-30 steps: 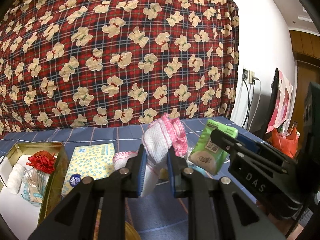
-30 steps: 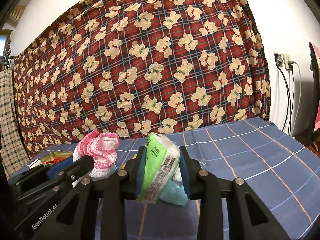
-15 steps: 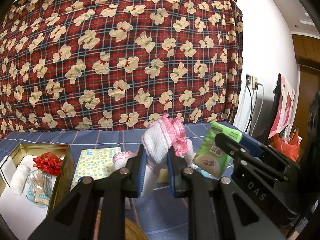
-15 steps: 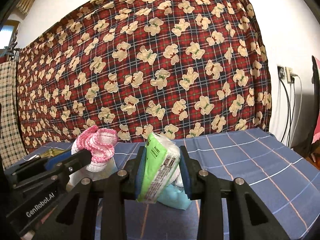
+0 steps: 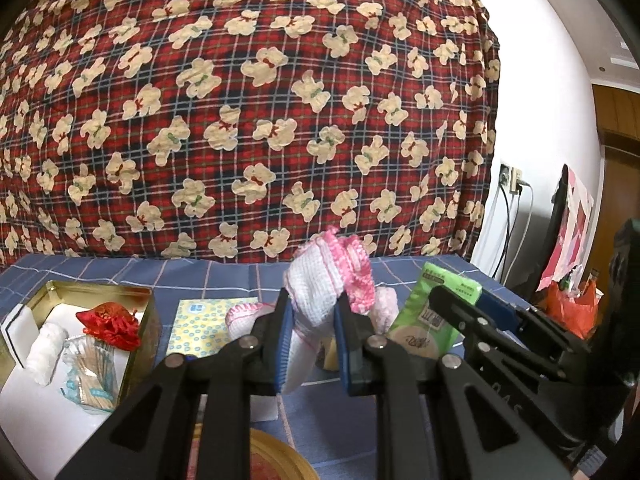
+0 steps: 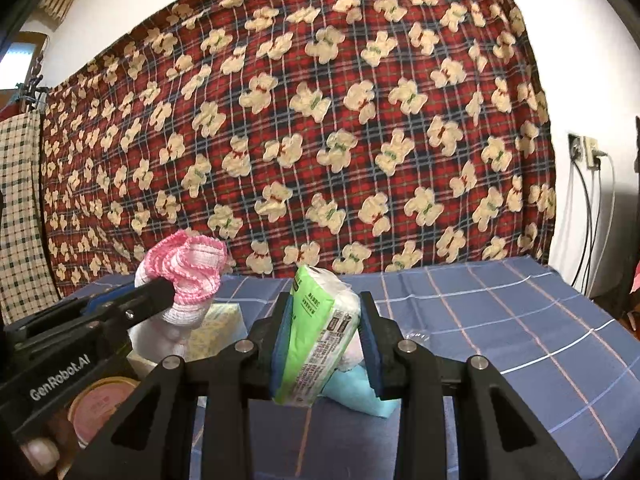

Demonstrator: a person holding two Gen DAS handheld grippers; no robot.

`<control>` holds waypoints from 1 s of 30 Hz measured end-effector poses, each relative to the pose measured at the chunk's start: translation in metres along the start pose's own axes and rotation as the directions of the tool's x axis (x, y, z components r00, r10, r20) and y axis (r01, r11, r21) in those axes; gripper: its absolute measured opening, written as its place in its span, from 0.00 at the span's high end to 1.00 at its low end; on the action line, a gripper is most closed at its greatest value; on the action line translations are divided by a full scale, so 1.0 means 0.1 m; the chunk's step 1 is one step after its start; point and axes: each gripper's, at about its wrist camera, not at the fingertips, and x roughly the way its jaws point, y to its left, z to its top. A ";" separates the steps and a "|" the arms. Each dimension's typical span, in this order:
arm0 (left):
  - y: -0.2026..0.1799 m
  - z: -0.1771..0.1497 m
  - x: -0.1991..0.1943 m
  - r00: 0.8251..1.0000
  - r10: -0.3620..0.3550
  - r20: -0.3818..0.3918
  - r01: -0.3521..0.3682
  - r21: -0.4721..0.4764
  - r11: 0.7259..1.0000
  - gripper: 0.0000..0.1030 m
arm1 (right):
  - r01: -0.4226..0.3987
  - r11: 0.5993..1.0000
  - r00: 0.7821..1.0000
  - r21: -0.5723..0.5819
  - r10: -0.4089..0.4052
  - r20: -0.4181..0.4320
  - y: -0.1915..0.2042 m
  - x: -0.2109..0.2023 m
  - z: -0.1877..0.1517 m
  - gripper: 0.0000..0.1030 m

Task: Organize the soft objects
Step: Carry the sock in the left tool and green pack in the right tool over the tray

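Observation:
My left gripper (image 5: 311,332) is shut on a white cloth with a pink crocheted edge (image 5: 320,280) and holds it above the blue checked table. The same cloth shows in the right wrist view (image 6: 188,268), at the left. My right gripper (image 6: 325,340) is shut on a green tissue pack (image 6: 316,332), also held up off the table. In the left wrist view that pack (image 5: 432,312) sits just right of the cloth. A second pink-edged cloth (image 5: 244,314) lies on the table behind my left fingers.
An open gold tin (image 5: 144,320) at the left holds a red pouch (image 5: 110,326), a white roll and a bag of swabs. A yellow dotted tissue pack (image 5: 204,324) lies beside it. A light blue soft item (image 6: 356,394) lies under the right gripper. A round lid (image 6: 100,400) is low left.
Both grippers have risen and tilted up with their loads; the table sits lower in both views and more of the hanging bear-print blanket shows. Both grips are unchanged.

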 end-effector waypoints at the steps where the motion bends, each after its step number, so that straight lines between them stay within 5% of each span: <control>1: 0.03 0.00 0.00 1.000 -0.007 -0.008 0.007 -0.009 1.000 0.83 | -0.011 1.000 1.000 0.003 0.011 -0.020 0.00 0.03 -0.01 0.66; 20: 0.47 0.38 -0.33 0.999 -0.019 0.027 0.020 -0.050 0.999 0.83 | -0.116 0.993 0.992 0.036 0.117 -0.051 0.33 0.16 0.50 0.66; 30: 0.99 0.38 -0.34 0.995 0.020 -0.101 -0.030 -0.100 0.995 0.83 | -0.270 0.962 0.945 0.032 0.271 -0.185 0.99 0.42 0.70 0.66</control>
